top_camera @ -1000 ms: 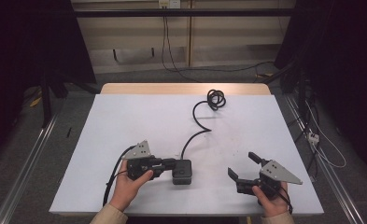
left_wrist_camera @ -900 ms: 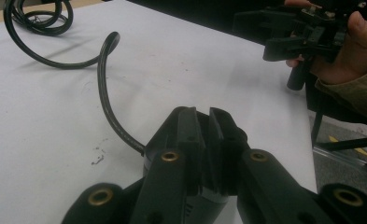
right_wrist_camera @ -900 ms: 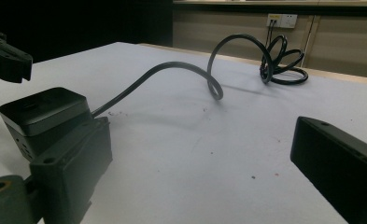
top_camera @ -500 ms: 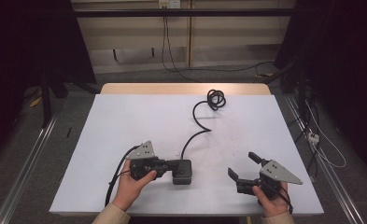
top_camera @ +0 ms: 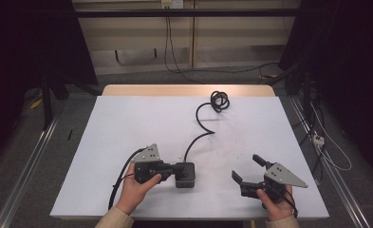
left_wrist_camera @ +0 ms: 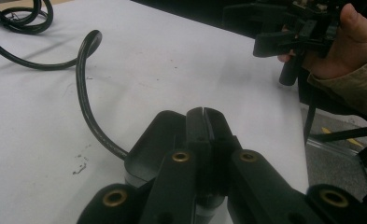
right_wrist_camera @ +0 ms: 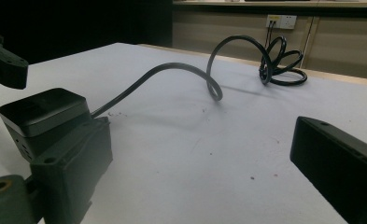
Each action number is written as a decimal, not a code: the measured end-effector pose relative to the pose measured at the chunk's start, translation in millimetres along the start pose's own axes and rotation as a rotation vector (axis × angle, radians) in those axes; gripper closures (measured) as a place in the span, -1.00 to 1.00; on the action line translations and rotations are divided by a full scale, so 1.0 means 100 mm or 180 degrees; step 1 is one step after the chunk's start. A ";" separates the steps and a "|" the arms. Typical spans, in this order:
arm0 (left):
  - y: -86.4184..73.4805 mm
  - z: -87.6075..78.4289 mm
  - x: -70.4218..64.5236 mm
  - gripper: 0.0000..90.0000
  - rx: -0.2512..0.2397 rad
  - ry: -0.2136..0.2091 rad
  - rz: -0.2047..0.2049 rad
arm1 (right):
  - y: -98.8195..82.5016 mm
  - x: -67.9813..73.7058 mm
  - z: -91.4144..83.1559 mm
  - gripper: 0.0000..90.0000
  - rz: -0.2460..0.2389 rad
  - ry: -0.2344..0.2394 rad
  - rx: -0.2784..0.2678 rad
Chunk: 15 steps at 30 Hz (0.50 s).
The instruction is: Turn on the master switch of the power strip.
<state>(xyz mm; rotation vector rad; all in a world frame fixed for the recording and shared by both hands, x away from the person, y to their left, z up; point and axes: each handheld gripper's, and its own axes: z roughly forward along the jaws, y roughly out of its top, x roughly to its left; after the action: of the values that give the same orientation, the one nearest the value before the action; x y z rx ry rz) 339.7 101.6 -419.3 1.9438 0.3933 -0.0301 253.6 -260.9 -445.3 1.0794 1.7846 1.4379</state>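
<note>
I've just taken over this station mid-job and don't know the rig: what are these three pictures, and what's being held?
There is no robot arm here: a person holds a two-jaw gripper in each hand. The high view looks down on the white table. The other two pictures come from cameras riding on each gripper. On the table lie a black box and its cable, coiled at the far end. The left gripper has just been closing; its jaws meet at the box with nothing visible between them. The right gripper is open and empty.
</note>
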 end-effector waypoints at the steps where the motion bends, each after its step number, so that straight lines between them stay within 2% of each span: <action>1: 0.00 0.00 -0.01 1.00 0.0006 -0.0003 -0.0003 | 0.00 0.00 0.00 -0.89 0.0001 -0.0003 -0.0003; 15: 0.00 0.06 -0.02 1.00 0.0064 -0.0018 -0.0011 | 0.00 0.00 0.00 -0.89 0.0005 0.0000 -0.0006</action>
<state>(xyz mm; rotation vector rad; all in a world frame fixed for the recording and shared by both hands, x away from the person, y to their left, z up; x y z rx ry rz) 338.6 96.1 -421.3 1.9623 0.3941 -0.0419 253.5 -261.0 -445.0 1.0800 1.7823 1.4403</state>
